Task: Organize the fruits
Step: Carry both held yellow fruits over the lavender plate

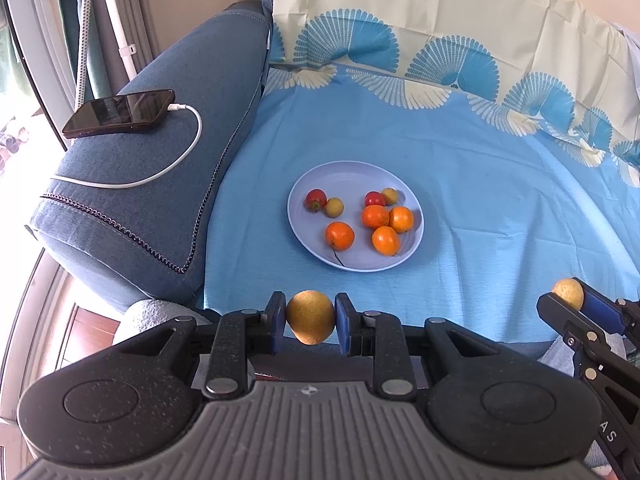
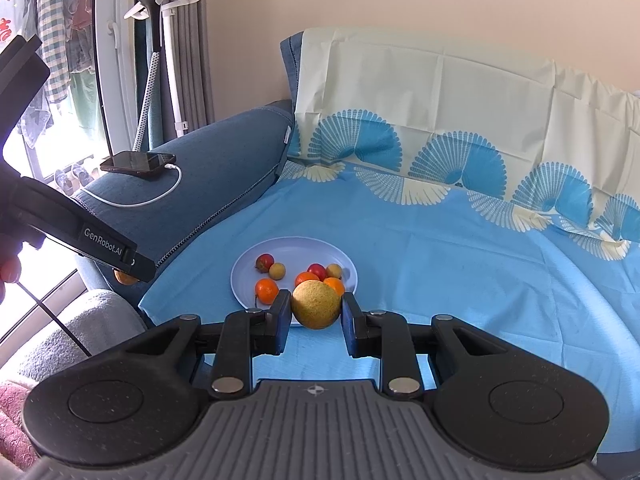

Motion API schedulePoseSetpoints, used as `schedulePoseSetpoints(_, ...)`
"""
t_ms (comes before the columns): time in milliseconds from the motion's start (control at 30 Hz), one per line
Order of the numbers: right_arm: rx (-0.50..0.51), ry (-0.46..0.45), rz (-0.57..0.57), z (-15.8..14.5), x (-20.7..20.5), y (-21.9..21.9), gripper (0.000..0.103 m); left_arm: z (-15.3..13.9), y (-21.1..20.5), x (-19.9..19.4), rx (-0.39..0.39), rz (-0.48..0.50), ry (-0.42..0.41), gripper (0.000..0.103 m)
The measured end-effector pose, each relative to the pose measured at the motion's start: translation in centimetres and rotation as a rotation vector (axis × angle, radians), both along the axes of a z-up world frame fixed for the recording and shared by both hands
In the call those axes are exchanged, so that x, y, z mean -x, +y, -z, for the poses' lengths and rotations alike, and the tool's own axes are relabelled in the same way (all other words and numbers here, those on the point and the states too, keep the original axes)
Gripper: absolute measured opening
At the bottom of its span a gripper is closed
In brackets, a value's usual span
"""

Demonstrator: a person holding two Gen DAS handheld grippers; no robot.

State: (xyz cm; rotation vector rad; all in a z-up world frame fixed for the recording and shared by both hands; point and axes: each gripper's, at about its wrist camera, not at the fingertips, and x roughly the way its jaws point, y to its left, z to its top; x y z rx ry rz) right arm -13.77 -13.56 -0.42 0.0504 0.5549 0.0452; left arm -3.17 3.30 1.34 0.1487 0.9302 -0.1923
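Left tongs (image 1: 310, 318): a yellow-brown fruit (image 1: 310, 317) is being gripped between the blue pads (image 1: 277, 322), held above the near edge of the blue cloth (image 1: 480, 208) covering the sofa seat. Right tongs (image 2: 316, 312): a second yellow-brown fruit (image 2: 316, 305) is being clamped between the pads (image 2: 283, 316), over the near rim of the pale plate (image 2: 246, 276). On the plate, near the cloth's middle, four oranges (image 1: 375, 216), two red fruits (image 1: 315, 199) and two small yellow fruits (image 1: 334, 207) are being carried. A phone (image 1: 120, 113) is being charged by a white cable (image 1: 188, 148) on the sofa armrest (image 1: 160, 184) at the cloth's left edge.
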Motion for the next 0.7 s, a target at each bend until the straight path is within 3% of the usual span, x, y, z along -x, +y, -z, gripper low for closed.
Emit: schedulePoseSetpoints(700, -0.020, 0.071, 0.019, 1.9, -4.1, -0.8, 0.028, 0.8, -1.1, -5.9, 0.007, -0.026, 0.030, 0.029)
